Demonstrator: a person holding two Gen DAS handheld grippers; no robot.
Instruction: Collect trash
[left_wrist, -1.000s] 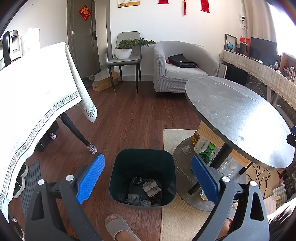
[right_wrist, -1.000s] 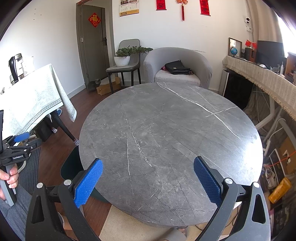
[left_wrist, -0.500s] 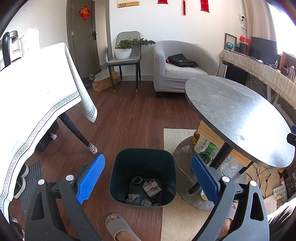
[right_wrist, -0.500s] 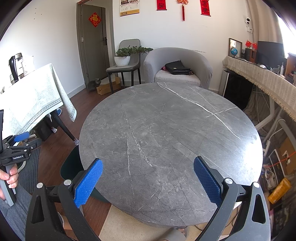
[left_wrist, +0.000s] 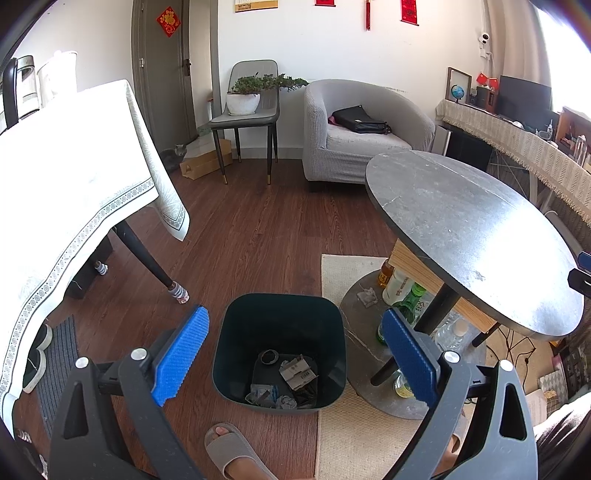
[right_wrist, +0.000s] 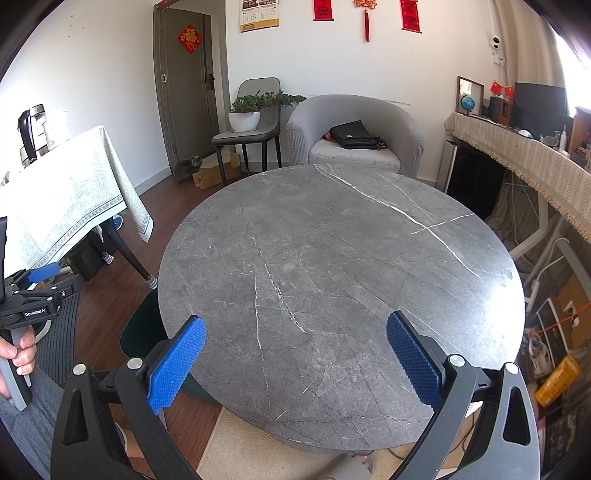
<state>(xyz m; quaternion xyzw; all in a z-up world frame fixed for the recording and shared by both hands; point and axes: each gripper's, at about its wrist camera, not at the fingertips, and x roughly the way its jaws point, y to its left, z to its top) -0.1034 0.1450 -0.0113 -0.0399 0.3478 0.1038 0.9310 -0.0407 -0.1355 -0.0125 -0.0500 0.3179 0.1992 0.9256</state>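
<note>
While both claws hung released with nothing between their blue pads, the room lay as follows. One round grey marble table (right_wrist: 340, 288) stood on a beige rug (left_wrist: 354, 435) over dark wood floor (left_wrist: 255, 229); its top carried nothing. Left gripper (left_wrist: 291, 362) hovered above one dark teal bin (left_wrist: 229, 354), jaws wide apart. Bin sat on the floor just beside the table base, touching the rug edge. Trash (left_wrist: 291, 380) lay at the bin bottom: several crumpled scraps and one dark ring, exact count not clear. Right gripper (right_wrist: 295, 363) hung over the near edge of the tabletop, spread wide, gripping nothing. A hand (right_wrist: 18, 354) held the left tool's handle at far left. Bottles (left_wrist: 400, 295) clustered on the table's lower shelf, at least three. One grey armchair (right_wrist: 354, 140) with one black bag (right_wrist: 354, 134), one chair holding one potted plant (right_wrist: 255, 110), one cloth-covered table (left_wrist: 74, 177), one grey cat (right_wrist: 186, 168) by the door. One slippered foot (left_wrist: 236, 450) was near the bin.
</note>
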